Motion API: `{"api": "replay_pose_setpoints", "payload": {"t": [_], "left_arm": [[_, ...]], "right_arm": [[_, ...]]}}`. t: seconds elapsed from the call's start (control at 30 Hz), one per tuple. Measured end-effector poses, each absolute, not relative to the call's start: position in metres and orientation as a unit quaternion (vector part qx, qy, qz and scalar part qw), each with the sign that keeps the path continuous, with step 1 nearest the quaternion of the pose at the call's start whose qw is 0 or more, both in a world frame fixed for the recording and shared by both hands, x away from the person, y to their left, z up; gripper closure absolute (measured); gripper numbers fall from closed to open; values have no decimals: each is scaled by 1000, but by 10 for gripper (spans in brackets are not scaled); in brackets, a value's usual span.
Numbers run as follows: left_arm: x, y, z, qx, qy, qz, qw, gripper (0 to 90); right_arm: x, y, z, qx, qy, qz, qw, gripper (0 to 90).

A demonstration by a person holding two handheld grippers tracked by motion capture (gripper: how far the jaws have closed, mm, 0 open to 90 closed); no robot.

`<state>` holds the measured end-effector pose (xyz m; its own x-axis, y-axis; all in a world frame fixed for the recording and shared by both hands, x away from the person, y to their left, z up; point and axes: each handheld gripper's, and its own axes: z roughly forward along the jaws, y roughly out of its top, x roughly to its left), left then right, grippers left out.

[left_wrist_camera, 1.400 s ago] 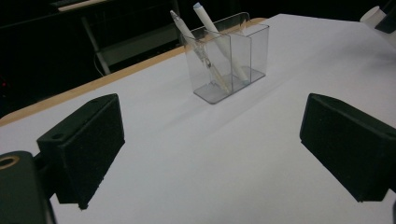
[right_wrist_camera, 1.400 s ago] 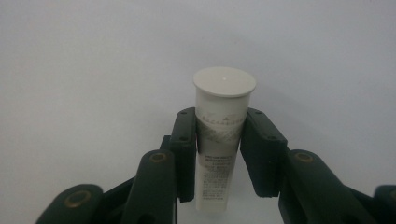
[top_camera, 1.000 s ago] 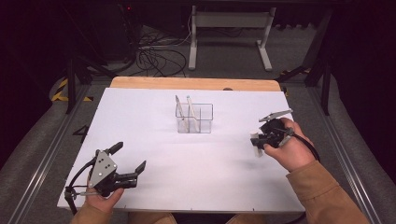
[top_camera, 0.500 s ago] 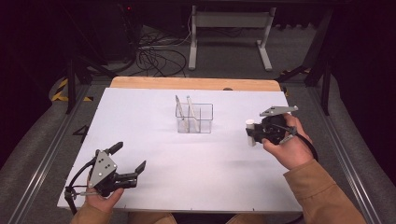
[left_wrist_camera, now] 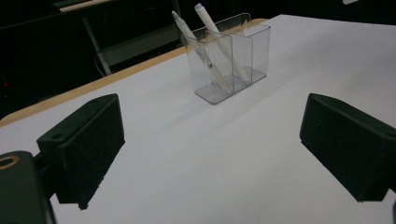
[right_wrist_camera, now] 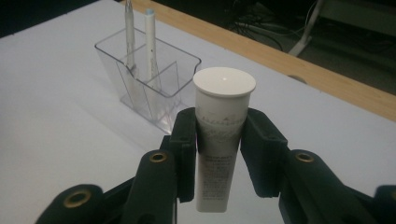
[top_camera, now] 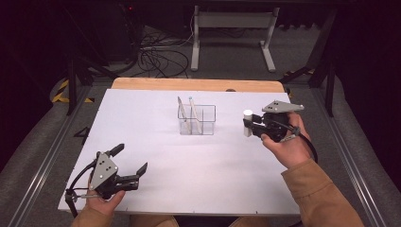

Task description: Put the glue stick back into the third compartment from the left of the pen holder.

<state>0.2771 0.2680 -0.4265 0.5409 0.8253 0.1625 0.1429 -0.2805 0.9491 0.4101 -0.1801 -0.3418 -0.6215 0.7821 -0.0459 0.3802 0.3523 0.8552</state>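
Our right gripper (right_wrist_camera: 219, 154) pinches a white tube (right_wrist_camera: 219, 140) upright, cap up, just right of the clear holder (top_camera: 197, 119), its print too blurred to read, while our left gripper (top_camera: 130, 163) rests spread wide near the table's (top_camera: 198, 184) front-left corner.

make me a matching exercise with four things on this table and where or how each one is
Things:
1. white tube
2. clear holder
3. left tool
4. two pens

States:
a. open, with nothing between its jaws
b. leaning inside the clear holder
c. clamped upright in the right tool
d. standing mid-table

Pairs: 1-c, 2-d, 3-a, 4-b
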Motion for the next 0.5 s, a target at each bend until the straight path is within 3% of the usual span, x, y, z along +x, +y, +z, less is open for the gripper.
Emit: {"api": "replay_pose_setpoints", "payload": {"t": [0.5], "left_arm": [[277, 269, -426, 723, 335, 342, 498, 72]], "right_arm": [[421, -164, -337, 341, 758, 503, 238, 673]]}}
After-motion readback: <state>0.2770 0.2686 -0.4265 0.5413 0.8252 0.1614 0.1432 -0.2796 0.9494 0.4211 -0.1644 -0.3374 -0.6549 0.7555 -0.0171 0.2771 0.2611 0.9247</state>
